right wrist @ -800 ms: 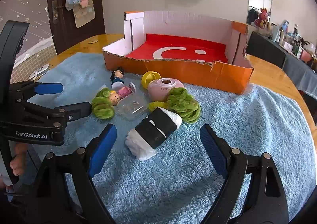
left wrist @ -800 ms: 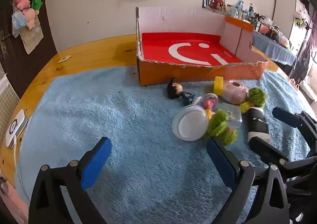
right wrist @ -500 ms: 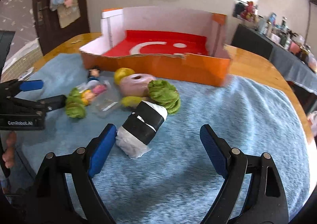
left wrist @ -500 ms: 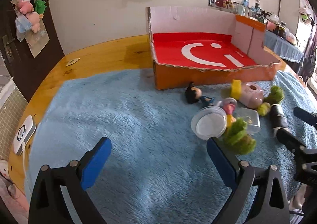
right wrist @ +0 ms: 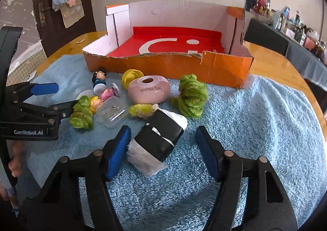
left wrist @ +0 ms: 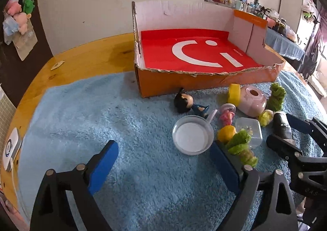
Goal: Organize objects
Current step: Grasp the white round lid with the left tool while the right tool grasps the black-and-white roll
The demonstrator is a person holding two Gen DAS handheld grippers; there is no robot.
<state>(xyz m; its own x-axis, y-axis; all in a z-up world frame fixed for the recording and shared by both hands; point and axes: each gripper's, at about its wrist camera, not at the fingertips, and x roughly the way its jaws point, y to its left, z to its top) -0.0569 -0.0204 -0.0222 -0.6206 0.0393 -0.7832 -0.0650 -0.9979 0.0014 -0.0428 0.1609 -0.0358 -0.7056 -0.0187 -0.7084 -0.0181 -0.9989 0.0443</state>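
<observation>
A black-and-white wrapped roll [right wrist: 161, 139] lies on the blue towel [right wrist: 255, 128]. My right gripper [right wrist: 162, 128] straddles it with the jaws part way in; the left pad is beside its white end and the right pad stands clear. Beyond it sit a pink round device [right wrist: 149, 89], a green fuzzy toy [right wrist: 192, 96], a clear small box [right wrist: 111, 111] and a dark-haired figurine [left wrist: 184, 101]. My left gripper [left wrist: 163, 147] hangs open over bare towel, its right finger next to a clear round lid [left wrist: 192, 136]. The orange box [left wrist: 204, 79] with a red floor stands behind.
The towel covers a round wooden table [left wrist: 85, 63] whose edge curves at left and right. A white device [left wrist: 11, 149] lies at the left rim. A yellow ring [right wrist: 130, 75] and a green-haired doll [right wrist: 81, 114] sit in the pile. A person's fingers [right wrist: 15, 167] show at lower left.
My right gripper's jaws have narrowed and come down around the black-and-white roll. My left gripper has drawn back from the pile, which now looks farther off.
</observation>
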